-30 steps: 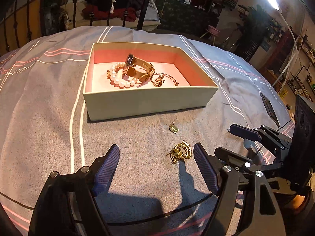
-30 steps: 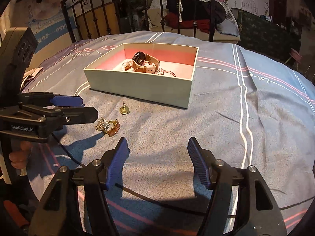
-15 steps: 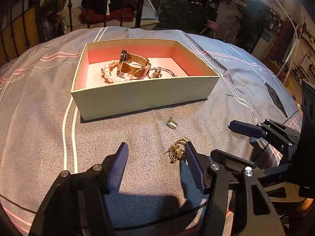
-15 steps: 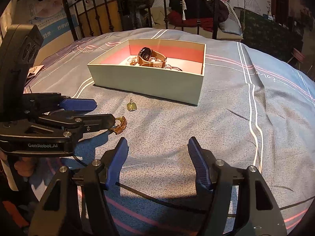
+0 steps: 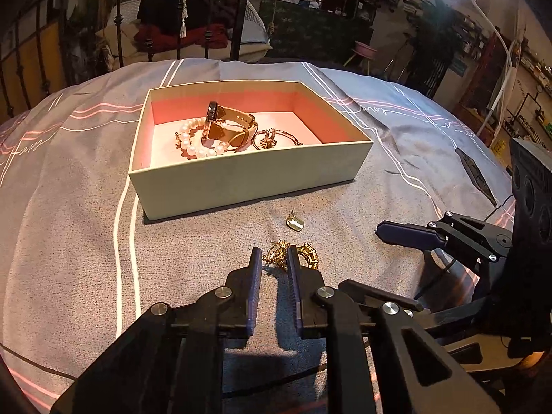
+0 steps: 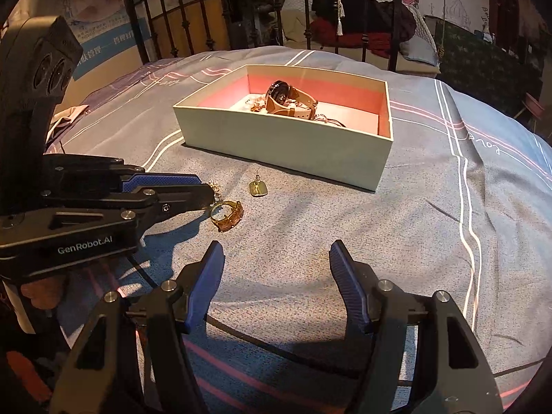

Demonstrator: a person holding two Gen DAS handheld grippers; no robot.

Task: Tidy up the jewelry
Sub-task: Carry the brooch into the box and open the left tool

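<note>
An open cream box with a pink lining sits on the grey bedspread; it also shows in the right wrist view. It holds a tan-strap watch, a pearl bracelet and a thin bangle. In front of the box lie a small gold pendant and a gold jewelry cluster with a gold ring. My left gripper has closed narrowly around the cluster's chain part. My right gripper is open and empty, right of the ring.
A black iron bed frame and piled clothes stand behind the box. A dark flat object lies on the bedspread at the right. A lamp arm rises at the far right.
My left gripper moved forward over the gold cluster and its fingers closed from wide open to a narrow gap around it. My right gripper stayed open and shifted slightly.
</note>
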